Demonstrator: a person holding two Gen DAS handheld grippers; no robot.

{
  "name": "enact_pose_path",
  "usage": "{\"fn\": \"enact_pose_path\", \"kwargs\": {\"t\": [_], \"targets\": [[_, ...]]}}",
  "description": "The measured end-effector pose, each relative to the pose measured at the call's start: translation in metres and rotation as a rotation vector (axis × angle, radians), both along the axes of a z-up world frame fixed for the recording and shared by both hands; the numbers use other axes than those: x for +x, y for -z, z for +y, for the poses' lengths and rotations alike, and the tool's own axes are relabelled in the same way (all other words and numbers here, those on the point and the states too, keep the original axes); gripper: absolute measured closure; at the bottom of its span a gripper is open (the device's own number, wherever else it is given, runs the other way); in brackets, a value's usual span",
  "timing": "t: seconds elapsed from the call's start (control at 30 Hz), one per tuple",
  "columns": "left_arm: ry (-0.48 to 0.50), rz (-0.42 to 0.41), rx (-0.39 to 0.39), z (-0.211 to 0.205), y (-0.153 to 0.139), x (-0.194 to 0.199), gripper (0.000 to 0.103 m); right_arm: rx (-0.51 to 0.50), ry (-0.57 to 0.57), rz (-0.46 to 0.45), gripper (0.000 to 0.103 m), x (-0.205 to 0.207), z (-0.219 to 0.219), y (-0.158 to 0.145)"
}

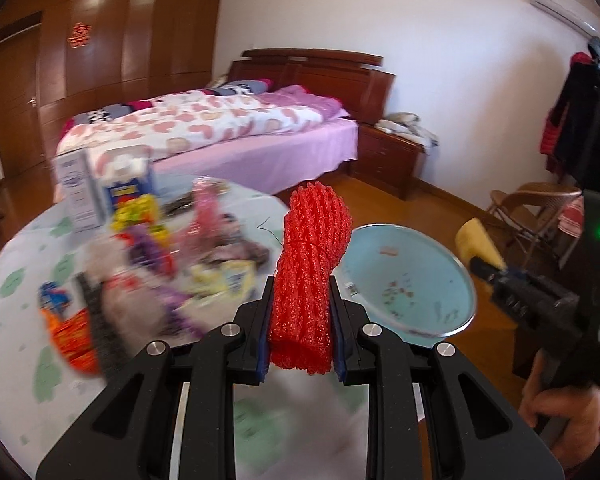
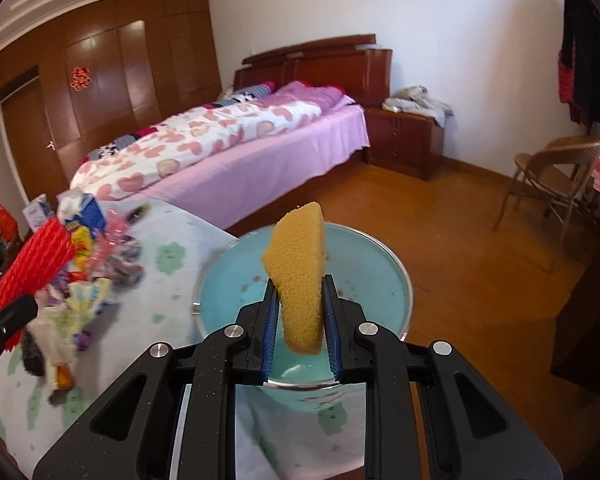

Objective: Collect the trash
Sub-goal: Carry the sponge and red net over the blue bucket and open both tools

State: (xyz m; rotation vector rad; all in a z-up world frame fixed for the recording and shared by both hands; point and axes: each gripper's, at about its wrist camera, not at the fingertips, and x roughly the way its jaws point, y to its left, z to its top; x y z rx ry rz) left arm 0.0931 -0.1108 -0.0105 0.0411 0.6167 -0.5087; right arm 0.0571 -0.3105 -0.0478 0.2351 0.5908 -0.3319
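Between left tongs (image 1: 302, 312): red foam net (image 1: 310, 276).

1 basin (image 2: 364, 280), 1 sponge (image 2: 300, 276), 2 grippers (image 1: 301, 300)

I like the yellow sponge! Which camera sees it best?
The right wrist view. There the yellow sponge fills the middle, sharp and close, pinched in the right gripper above the blue bowl. The left wrist view shows only a small corner of it far to the right.
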Motion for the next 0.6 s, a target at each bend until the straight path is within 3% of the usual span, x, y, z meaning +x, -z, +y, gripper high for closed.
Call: {"fn": "enact_pose_path", "kwargs": {"t": [0.33, 0.4, 0.47, 0.6], "targets": [[0.107, 0.087, 0.034, -0.084, 0.035, 0.034, 0.08, 0.079, 0.027, 0.083, 0.079, 0.013, -0.035, 0.034], [0.122, 0.103, 0.044, -0.096, 0.04, 0.037, 0.079, 0.101, 0.027, 0.087, 0.073, 0.015, -0.039, 0.037], [0.131, 0.119, 0.056, -0.106, 0.046, 0.043, 0.077, 0.119, 0.028, 0.093, 0.062, 0.015, -0.041, 0.04], [0.128, 0.129, 0.077, -0.113, 0.05, 0.047, 0.072, 0.128, 0.063, 0.065, 0.053, 0.009, -0.044, 0.036]]}}
